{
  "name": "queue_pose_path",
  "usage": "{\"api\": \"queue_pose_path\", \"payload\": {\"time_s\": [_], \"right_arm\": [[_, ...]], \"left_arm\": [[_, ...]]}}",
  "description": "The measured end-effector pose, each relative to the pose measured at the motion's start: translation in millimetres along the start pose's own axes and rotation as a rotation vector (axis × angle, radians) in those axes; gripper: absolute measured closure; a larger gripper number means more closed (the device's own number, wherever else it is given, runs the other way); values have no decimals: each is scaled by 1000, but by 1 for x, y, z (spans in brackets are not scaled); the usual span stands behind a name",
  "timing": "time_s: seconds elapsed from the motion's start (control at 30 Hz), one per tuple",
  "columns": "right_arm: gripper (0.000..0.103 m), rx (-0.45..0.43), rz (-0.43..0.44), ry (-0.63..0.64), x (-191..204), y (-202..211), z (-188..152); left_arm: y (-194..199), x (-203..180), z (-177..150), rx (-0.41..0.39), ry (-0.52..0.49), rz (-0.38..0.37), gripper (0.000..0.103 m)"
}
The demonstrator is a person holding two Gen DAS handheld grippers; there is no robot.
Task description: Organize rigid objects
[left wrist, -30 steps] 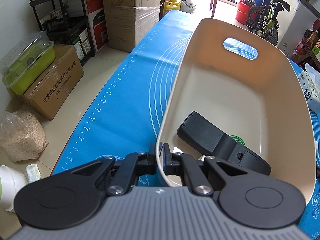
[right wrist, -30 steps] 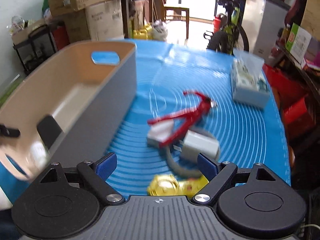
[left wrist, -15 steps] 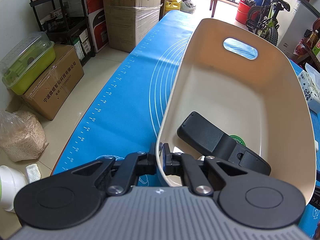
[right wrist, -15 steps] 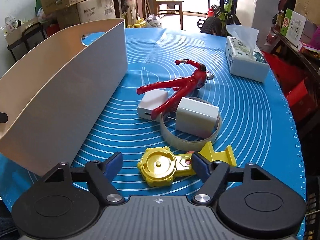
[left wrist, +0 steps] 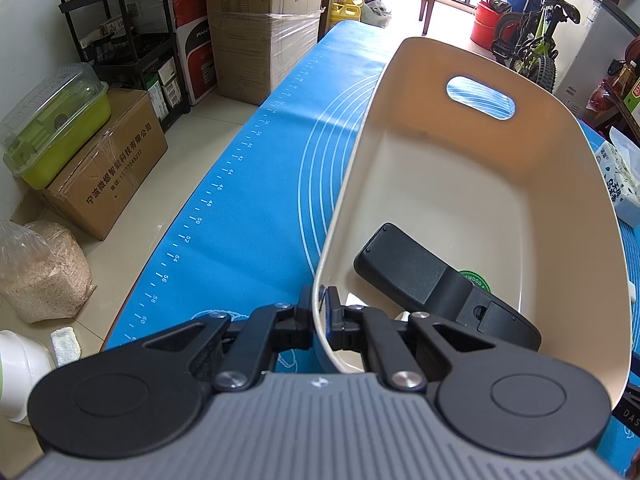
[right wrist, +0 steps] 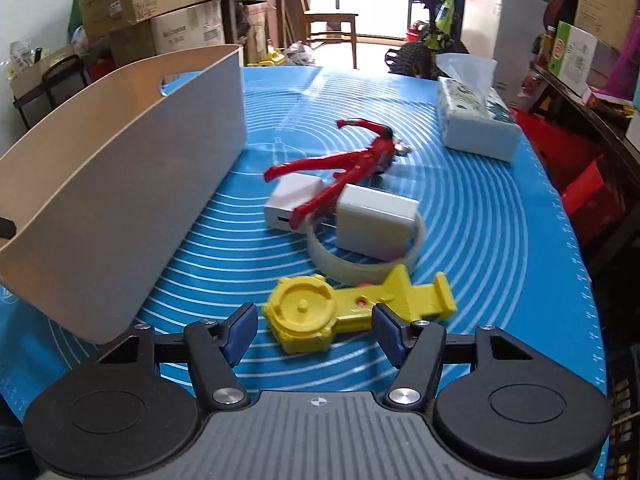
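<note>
Your left gripper has its fingers closed tight on the near rim of the beige bin, one finger outside the wall and one inside. The bin stands on the blue mat that covers the bench. Inside the bin, near your grip, a black flat device lies on the floor of it, partly over a green round sticker.

To the right of the bin, your right gripper is low over the mat, and its fingers have just been closing. The yellow toy launcher lies between them, but the blue pads do not touch it yet, so the fingers are open around its round part. Behind it a pale tape ring lies flat with a white block on its rim. A second white block is just beside it, and a red figure lies across both blocks. At the far right stands a tissue pack.
</note>
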State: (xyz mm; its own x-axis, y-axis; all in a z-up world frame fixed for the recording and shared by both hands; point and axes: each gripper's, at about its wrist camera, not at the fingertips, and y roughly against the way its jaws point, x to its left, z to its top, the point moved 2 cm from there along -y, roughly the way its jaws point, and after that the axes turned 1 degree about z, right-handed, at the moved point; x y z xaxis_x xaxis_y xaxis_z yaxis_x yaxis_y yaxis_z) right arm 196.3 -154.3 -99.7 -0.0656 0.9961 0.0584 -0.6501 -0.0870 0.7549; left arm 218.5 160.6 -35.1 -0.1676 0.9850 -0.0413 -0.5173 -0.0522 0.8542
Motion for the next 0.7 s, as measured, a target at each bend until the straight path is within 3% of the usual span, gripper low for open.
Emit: {"api": "queue_pose_path", "payload": {"time_s": [0.1, 0.4, 0.6, 0.7], "right_arm": [[31, 2, 12, -4, -9, 3, 1], [5, -28, -24, 19, -24, 12, 11], [5, -12, -4, 48, -28, 11, 13], [5, 9, 24, 134, -26, 8, 16]], "left_arm": [[0, 1, 0, 0, 0, 0, 96], [0, 1, 0, 0, 1, 0, 96], [1, 1, 0, 0, 2, 0, 96], [1, 3, 0, -1, 0, -1, 96]]}}
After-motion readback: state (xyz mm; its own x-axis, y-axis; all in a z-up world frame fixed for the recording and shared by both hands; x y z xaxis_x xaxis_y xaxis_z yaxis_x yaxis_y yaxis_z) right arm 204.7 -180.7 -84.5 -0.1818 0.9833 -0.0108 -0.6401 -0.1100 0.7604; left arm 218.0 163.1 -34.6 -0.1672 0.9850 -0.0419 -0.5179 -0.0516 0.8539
